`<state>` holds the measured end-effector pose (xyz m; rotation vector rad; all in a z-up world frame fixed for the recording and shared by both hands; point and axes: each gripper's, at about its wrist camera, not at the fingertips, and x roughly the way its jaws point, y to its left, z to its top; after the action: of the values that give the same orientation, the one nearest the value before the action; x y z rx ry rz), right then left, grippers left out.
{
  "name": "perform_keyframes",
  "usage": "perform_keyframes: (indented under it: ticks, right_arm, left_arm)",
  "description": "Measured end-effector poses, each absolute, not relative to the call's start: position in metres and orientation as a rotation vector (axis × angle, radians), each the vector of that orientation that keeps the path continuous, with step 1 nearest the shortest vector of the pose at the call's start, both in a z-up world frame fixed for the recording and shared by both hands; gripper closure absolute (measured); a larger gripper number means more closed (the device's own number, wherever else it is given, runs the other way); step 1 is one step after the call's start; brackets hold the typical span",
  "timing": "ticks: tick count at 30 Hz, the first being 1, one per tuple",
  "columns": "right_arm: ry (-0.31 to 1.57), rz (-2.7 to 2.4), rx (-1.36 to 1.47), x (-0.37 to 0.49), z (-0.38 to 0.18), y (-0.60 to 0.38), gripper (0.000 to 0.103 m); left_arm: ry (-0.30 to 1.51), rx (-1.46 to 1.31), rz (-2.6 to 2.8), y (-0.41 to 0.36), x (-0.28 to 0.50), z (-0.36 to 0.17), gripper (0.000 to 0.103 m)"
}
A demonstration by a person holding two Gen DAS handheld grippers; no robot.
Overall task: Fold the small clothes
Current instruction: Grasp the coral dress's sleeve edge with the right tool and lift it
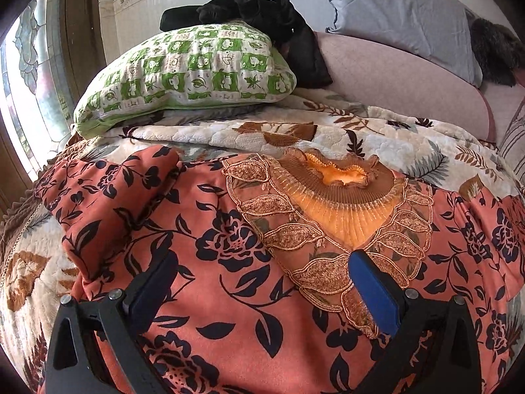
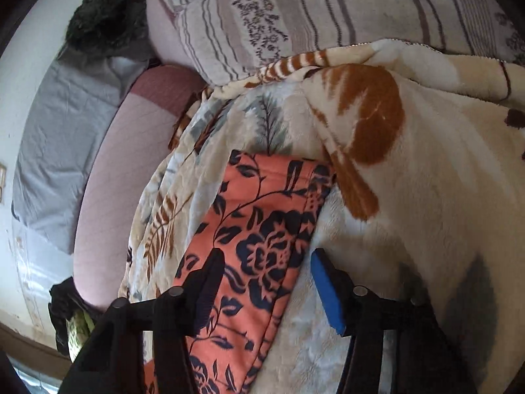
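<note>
- Barely begun: the floral blouse (image 1: 229, 246) lies spread face-up on the bed's leaf-print blanket (image 1: 377, 134), pleated collar (image 1: 338, 180) toward the green checked pillow (image 1: 193, 69).
- One sleeve (image 1: 108, 197) looks turned inward near that pillow; the other sleeve (image 2: 262, 229) stretches away from it, unfolded.
- Left claw (image 1: 262, 272) gapes released over the chest; right claw (image 2: 265, 272) straddles the sleeve, not yet pinching.

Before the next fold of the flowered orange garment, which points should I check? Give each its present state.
1. Garment lies spread on the blanket, collar facing up: ok.
2. Left gripper jaws open above the chest, nothing pinched: ok.
3. Right gripper jaws straddle the sleeve, pads not pressing: ok.
4. One sleeve already folded inward: ok.
5. Garment free of wrinkles: not ok, creases near the folded sleeve.
6. Hem lies flat: cannot tell, out of view.
</note>
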<state>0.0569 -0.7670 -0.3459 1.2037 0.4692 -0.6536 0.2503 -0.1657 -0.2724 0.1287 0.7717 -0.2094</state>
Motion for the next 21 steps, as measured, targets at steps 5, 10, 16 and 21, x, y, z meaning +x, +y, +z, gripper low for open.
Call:
perform_keyframes:
  ticks: [5,10,16,21]
  right_arm:
    - [0.439,-0.670,1.221,0.071,-0.351,-0.792,0.054]
    - [0.460,-0.724,1.166,0.075,-0.348,-0.795,0.096]
    - [0.367,-0.562,1.049,0.085,-0.277,-0.740,0.097]
    - [0.332,-0.321,0.962,0.115,-0.196,-0.644,0.097]
  left_arm:
    - [0.772,0.154,-0.208,-0.175,0.254,-0.279,0.000]
    - [0.770,0.160,-0.200,-0.172,0.257,-0.278,0.000]
    - [0.711,0.130,-0.123,-0.148,0.265,-0.255,0.000]
    - [0.698,0.054,-0.061,-0.105,0.269,-0.231,0.000]
